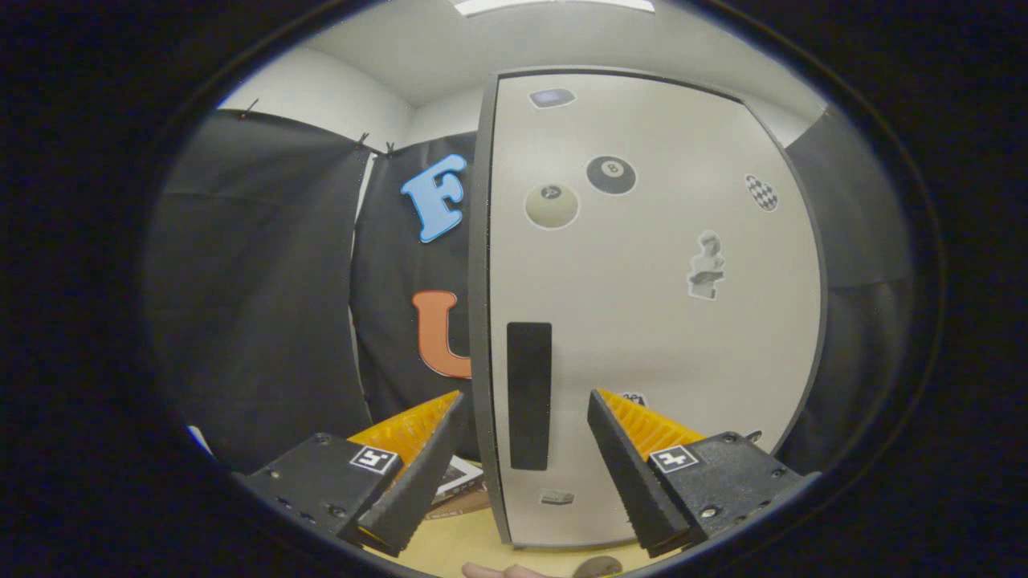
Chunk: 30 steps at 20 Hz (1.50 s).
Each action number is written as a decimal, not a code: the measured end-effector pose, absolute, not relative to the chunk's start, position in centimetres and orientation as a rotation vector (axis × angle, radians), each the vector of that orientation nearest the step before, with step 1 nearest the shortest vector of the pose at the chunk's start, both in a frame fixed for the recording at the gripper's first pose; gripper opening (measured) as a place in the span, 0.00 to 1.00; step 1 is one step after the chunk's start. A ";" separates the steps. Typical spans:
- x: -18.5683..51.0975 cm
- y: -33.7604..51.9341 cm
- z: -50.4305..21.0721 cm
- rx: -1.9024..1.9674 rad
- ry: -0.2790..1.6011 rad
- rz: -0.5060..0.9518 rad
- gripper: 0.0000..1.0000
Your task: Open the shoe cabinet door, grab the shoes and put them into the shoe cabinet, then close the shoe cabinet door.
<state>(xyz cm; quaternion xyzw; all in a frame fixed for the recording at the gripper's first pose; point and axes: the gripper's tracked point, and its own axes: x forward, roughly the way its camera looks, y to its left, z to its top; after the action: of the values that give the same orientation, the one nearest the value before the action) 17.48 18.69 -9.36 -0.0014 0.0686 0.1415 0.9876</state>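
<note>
Tongs spread (apparently untouching) astride door handle, cabinet door.

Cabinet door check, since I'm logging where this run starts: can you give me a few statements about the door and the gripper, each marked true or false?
1. The shoe cabinet door is shut. True.
2. The gripper is clamped on the black handle. False: its fingers are spread, the handle lies in the gap between them, and contact cannot be told.
3. An eight-ball sticker is on the door. True.
4. A shoe is held between the fingers. False: nothing is gripped.
</note>
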 end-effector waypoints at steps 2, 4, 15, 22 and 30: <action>19.2 18.6 -10.1 -0.006 0.160 0.228 0.98; 20.4 19.4 -10.8 0.037 0.191 0.216 0.93; 19.2 18.7 -10.9 0.009 0.259 0.216 0.31; 14.8 17.3 -9.9 0.002 0.247 0.371 0.30; 12.0 14.3 -8.9 0.013 0.229 0.453 0.30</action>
<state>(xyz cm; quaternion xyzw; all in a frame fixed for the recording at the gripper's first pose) 12.03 14.33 -8.86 0.0066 0.1132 0.2243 0.9679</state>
